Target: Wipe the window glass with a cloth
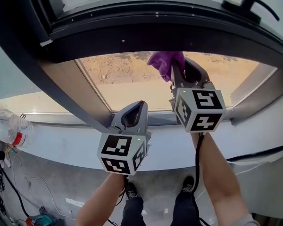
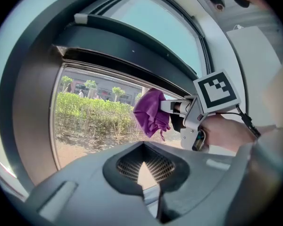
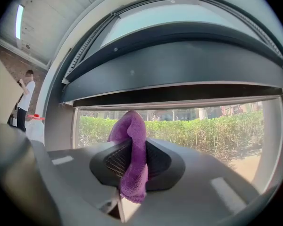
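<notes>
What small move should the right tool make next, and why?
Probably press the cloth onto the glass and begin a stroke: the right tool is shut on the cloth, held up near the glass; the left tool is shut and empty.

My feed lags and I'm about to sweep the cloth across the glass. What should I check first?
1. Cloth clamped in right gripper: ok, jaws shut on it.
2. Cloth reaches past the jaws: ok, bunched ahead of them.
3. Cloth touching glass: cannot tell.
4. Left gripper empty and apart from cloth: ok, jaws together.
5. Nothing between cloth and glass: ok.
</notes>
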The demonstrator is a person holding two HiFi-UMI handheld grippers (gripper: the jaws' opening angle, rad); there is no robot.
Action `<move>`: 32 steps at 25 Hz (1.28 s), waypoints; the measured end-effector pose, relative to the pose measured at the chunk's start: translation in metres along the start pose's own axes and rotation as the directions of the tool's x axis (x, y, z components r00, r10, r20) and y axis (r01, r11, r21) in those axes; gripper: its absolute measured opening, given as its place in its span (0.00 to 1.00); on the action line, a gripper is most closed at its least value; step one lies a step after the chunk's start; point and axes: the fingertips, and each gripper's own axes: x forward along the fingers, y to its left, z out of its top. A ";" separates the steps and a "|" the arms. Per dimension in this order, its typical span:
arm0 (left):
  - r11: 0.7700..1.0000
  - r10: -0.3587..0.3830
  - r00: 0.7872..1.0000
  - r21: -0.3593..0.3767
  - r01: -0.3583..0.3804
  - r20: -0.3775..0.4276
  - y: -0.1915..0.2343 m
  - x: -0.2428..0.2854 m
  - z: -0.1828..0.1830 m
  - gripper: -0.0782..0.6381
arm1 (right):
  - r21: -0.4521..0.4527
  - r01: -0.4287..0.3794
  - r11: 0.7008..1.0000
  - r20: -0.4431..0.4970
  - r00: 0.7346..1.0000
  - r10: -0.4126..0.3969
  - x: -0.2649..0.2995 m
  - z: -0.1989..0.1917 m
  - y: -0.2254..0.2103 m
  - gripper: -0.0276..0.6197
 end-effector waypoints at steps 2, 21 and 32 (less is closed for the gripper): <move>1.000 -0.031 0.999 0.001 0.031 -0.014 -0.021 0.012 -0.004 0.11 | 0.010 0.032 0.999 -0.003 0.999 -0.032 -0.010 0.000 -0.027 0.18; 0.959 -0.277 0.959 0.052 0.280 -0.061 -0.226 0.137 -0.018 0.11 | 0.037 0.287 0.957 -0.013 0.958 -0.287 -0.108 -0.006 -0.293 0.18; 0.934 -0.350 0.930 0.040 0.356 -0.111 -0.287 0.180 -0.037 0.11 | 0.062 0.486 0.872 -0.018 0.874 -0.486 -0.150 -0.013 -0.409 0.18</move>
